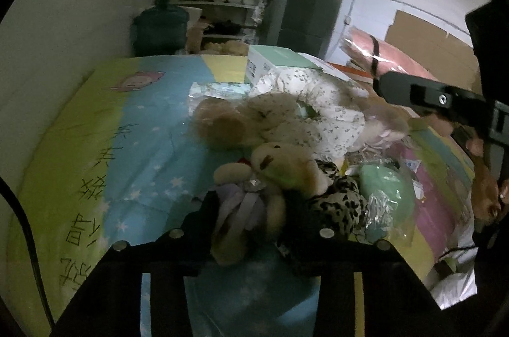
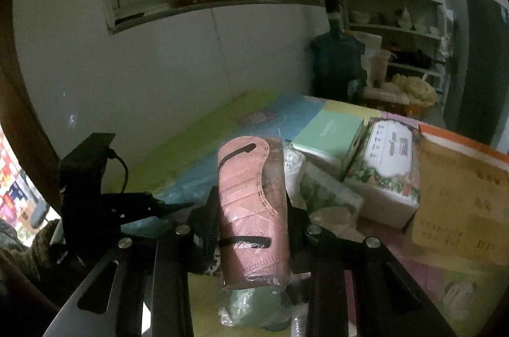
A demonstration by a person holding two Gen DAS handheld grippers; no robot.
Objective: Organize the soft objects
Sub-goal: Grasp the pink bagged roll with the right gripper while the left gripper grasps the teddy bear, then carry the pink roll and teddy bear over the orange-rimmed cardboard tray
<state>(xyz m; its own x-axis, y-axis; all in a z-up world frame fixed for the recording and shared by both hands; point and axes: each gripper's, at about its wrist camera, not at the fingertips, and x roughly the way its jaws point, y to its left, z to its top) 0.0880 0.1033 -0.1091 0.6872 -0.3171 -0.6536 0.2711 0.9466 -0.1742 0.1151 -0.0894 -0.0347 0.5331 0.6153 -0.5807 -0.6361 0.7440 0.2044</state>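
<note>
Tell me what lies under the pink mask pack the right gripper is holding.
Below the pink mask pack, a mint-green soft item in clear wrap lies on the colourful sheet. The pack and the right gripper cover whatever lies directly beneath them.

Two wrist views, close, sharing bedspread (image 1: pixel 133 146)

Dim indoor light, soft overall focus; fisheye bending with black vignetted corners; foreground in shadow, colours muted.
</note>
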